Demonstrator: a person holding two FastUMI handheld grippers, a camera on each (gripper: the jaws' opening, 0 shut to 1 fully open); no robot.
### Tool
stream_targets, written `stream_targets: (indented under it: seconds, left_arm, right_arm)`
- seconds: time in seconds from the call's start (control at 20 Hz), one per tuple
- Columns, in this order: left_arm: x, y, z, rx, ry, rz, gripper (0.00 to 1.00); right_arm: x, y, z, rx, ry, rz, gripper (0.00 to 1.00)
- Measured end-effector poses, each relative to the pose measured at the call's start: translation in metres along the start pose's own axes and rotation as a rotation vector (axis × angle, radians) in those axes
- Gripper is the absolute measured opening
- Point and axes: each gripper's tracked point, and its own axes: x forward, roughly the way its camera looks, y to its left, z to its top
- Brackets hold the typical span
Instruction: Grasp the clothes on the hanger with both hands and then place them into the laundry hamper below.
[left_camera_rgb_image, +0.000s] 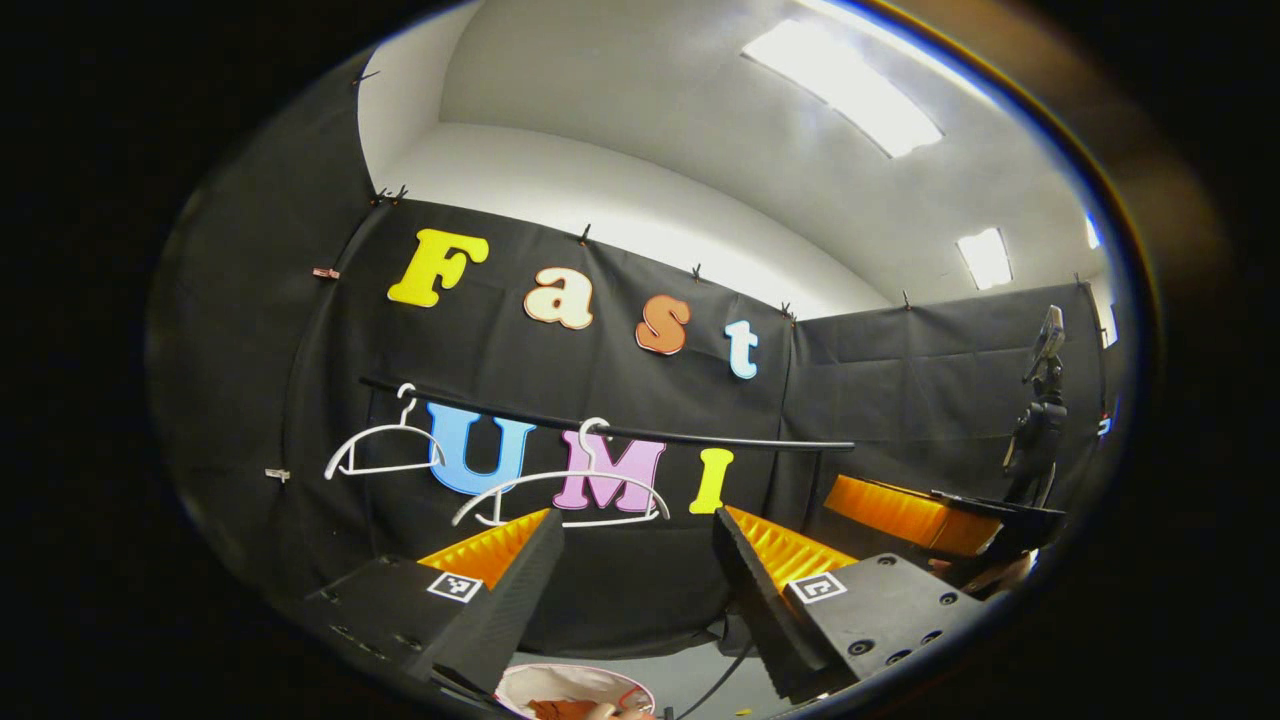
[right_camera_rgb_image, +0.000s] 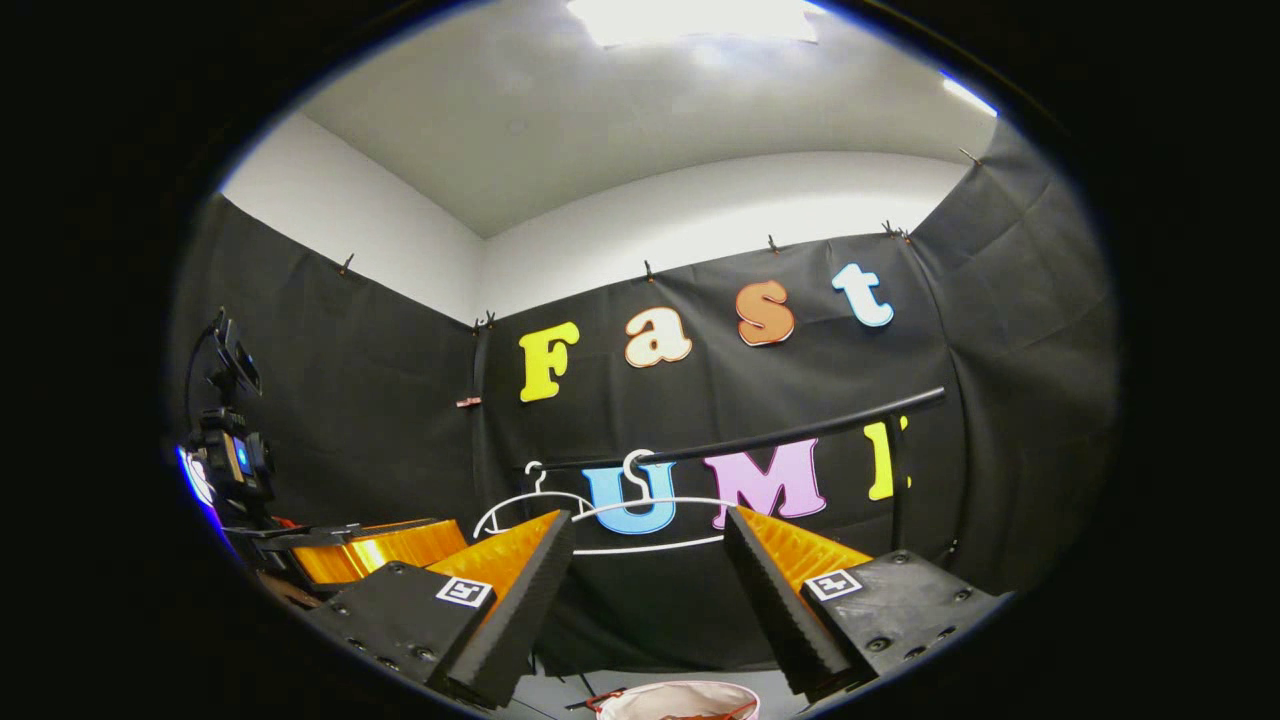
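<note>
Nearest my left camera, the left gripper (left_camera_rgb_image: 640, 590) stands with its two black wedge fingers, lined in ribbed orange, well apart and nothing between them. Just below that gap, in the left gripper view, I note the white round-rimmed laundry hamper (left_camera_rgb_image: 573, 690) on the floor, with reddish-brown clothes (left_camera_rgb_image: 560, 709) lying inside it.

In the right gripper view, my right gripper (right_camera_rgb_image: 648, 595) is likewise spread wide and holds nothing. The same hamper's pale rim shows below its fingers (right_camera_rgb_image: 676, 700); what lies inside is too cut off to identify from this side.

Beyond both grippers, a thin black horizontal clothes rail (left_camera_rgb_image: 600, 428) (right_camera_rgb_image: 740, 440) runs across the booth's black cloth wall. Two bare white wire hangers hang from it: the nearer hanger (left_camera_rgb_image: 560, 490) (right_camera_rgb_image: 625, 515) sits directly ahead of the finger gaps, the farther hanger (left_camera_rgb_image: 385, 445) (right_camera_rgb_image: 535, 495) beside it. Neither carries a garment.

At the edge of each view I record the other gripper's orange lining (left_camera_rgb_image: 905, 515) (right_camera_rgb_image: 375, 550) and a black camera mount on a stand (left_camera_rgb_image: 1040, 420) (right_camera_rgb_image: 228, 440).
</note>
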Motion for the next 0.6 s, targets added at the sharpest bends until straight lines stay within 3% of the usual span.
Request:
stream_targets:
  seconds: [0.6]
  left_arm:
    - [-0.003, -0.019, -0.002, 0.014, 0.015, 0.024, 0.95]
  right_arm:
    - [-0.015, -0.015, 0.007, 0.036, 0.004, -0.003, 0.98]
